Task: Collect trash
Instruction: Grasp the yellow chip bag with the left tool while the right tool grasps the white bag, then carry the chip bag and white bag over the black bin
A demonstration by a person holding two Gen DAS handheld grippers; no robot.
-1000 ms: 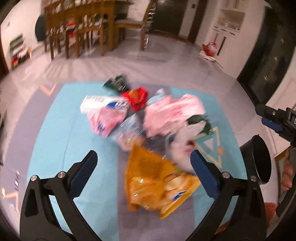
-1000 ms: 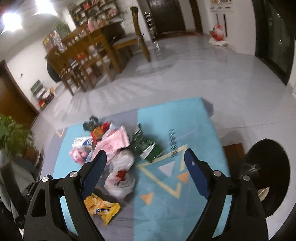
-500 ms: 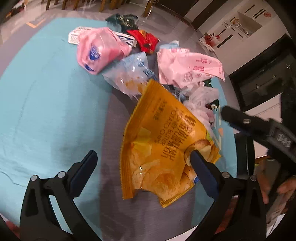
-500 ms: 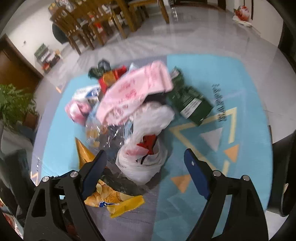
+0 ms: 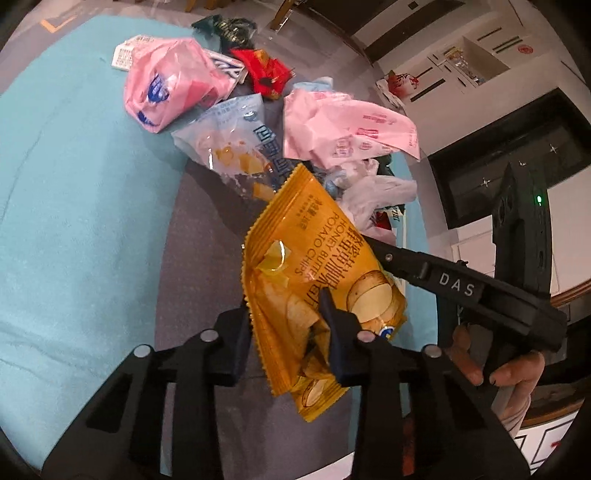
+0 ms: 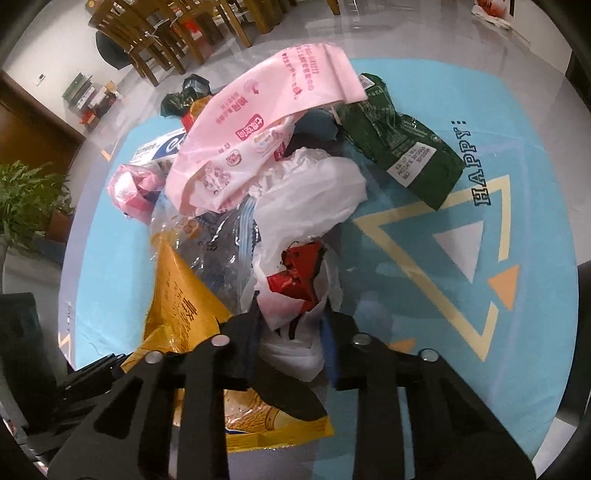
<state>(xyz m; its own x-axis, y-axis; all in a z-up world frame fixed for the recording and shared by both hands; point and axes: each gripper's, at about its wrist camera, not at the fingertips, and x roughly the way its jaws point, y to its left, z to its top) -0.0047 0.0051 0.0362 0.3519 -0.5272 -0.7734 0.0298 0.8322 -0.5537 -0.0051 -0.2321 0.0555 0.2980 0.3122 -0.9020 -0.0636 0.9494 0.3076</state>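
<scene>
A heap of trash lies on a blue and grey rug (image 5: 74, 221). My left gripper (image 5: 286, 314) is shut on the lower part of an orange potato chip bag (image 5: 314, 266), which also shows in the right wrist view (image 6: 181, 306). My right gripper (image 6: 290, 332) is shut on a white plastic bag (image 6: 310, 206) with a red wrapper (image 6: 299, 269) inside. Behind lie a pink printed bag (image 6: 258, 110), a dark green packet (image 6: 399, 140), a pink bundle (image 5: 166, 85) and a clear blue snack bag (image 5: 236, 147).
The right gripper's body (image 5: 461, 288) and the hand holding it cross the left wrist view at right. Wooden chairs and a table (image 6: 177, 26) stand on the grey floor beyond the rug. A potted plant (image 6: 26, 199) stands at left.
Both grippers have come down onto the heap and closed: the left on the orange chip bag, the right on the white plastic bag. Both were open a second ago.
</scene>
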